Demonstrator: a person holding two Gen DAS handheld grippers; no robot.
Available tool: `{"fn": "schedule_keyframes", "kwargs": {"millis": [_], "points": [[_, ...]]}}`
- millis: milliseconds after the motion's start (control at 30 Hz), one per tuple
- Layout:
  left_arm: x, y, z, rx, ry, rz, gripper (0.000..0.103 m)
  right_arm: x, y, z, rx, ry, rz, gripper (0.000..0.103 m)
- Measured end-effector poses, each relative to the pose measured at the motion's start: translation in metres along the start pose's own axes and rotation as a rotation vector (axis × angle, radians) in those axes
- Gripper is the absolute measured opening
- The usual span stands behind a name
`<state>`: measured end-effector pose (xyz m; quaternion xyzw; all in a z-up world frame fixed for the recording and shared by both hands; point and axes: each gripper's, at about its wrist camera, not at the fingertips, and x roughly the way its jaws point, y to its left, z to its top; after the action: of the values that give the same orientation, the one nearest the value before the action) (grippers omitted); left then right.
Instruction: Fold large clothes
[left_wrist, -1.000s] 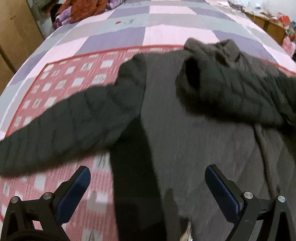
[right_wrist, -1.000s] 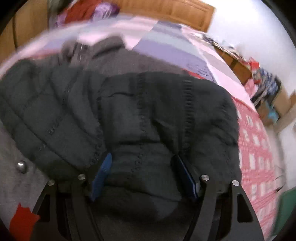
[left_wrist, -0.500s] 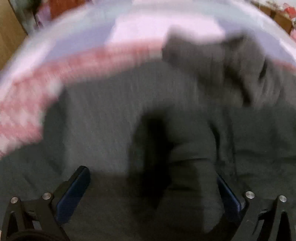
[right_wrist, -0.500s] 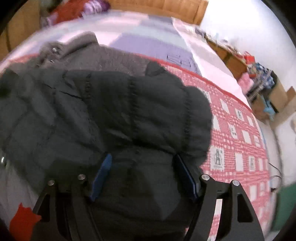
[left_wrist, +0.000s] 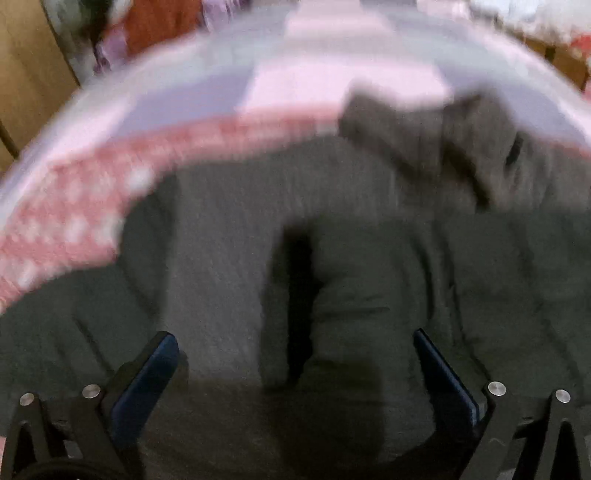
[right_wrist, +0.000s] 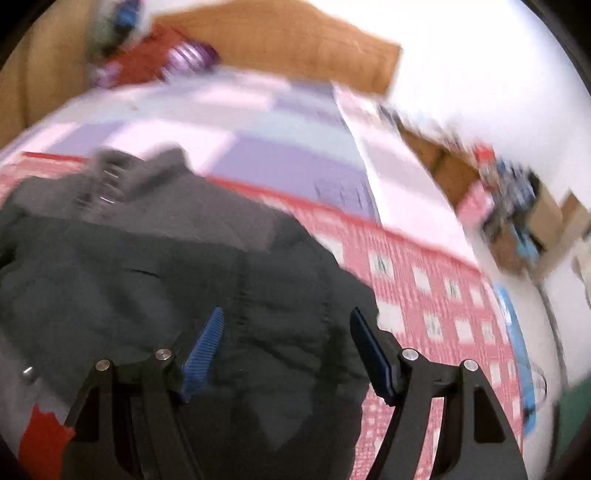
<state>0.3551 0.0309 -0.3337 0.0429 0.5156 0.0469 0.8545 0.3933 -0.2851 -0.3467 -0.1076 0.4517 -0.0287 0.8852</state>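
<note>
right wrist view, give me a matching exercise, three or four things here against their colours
Things:
1. quilted padded jacket
2. patterned blanket under the jacket
3. headboard behind the bed
4. pads of the right gripper

Colours:
A. blue
B. orange-brown wood
C. dark grey
D. red with white squares

Pairs: 1-C, 2-D, 3-B, 4-A

A lived-in home bedroom is being shown. Most of both views is being filled by a bed (right_wrist: 280, 147) covered with a pink, lilac and red patchwork quilt (left_wrist: 258, 92), backed by wooden panelling (right_wrist: 288, 40). Cardboard boxes (right_wrist: 546, 218) and heaped clothes (left_wrist: 155, 22) are being kept along the white walls.
</note>
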Motion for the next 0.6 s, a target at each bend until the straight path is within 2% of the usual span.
{"fn": "schedule_keyframes", "kwargs": {"millis": [33,67,167,267,333,400,433,500,600], "points": [[0.010,0.000,-0.005,-0.001,0.044,-0.027,0.103,0.017,-0.003,-0.005,0.007,0.076,0.011,0.074],[0.011,-0.001,-0.007,-0.003,0.051,-0.042,0.103,0.028,-0.006,-0.010,0.002,0.122,0.025,0.074],[0.003,-0.007,-0.016,0.016,0.037,-0.030,0.103,0.030,-0.032,-0.027,0.051,0.097,0.088,0.084],[-0.003,-0.007,-0.028,0.006,0.038,-0.036,0.103,0.024,-0.044,-0.035,0.088,0.102,0.130,0.084],[-0.003,-0.005,-0.034,0.001,0.039,-0.036,0.103,0.012,-0.035,-0.032,0.049,0.080,0.091,0.084],[-0.005,-0.003,-0.036,0.003,0.033,-0.033,0.103,-0.011,-0.016,-0.022,-0.010,-0.007,0.039,0.084],[-0.006,-0.004,-0.037,0.002,0.029,-0.033,0.103,-0.015,-0.012,-0.019,-0.020,-0.041,0.045,0.084],[-0.009,-0.003,-0.039,0.002,0.022,-0.031,0.103,-0.034,0.009,-0.006,-0.037,-0.116,0.084,0.084],[-0.011,-0.003,-0.042,-0.012,0.015,-0.032,0.103,-0.043,0.049,0.000,-0.073,-0.119,0.187,0.084]]}}
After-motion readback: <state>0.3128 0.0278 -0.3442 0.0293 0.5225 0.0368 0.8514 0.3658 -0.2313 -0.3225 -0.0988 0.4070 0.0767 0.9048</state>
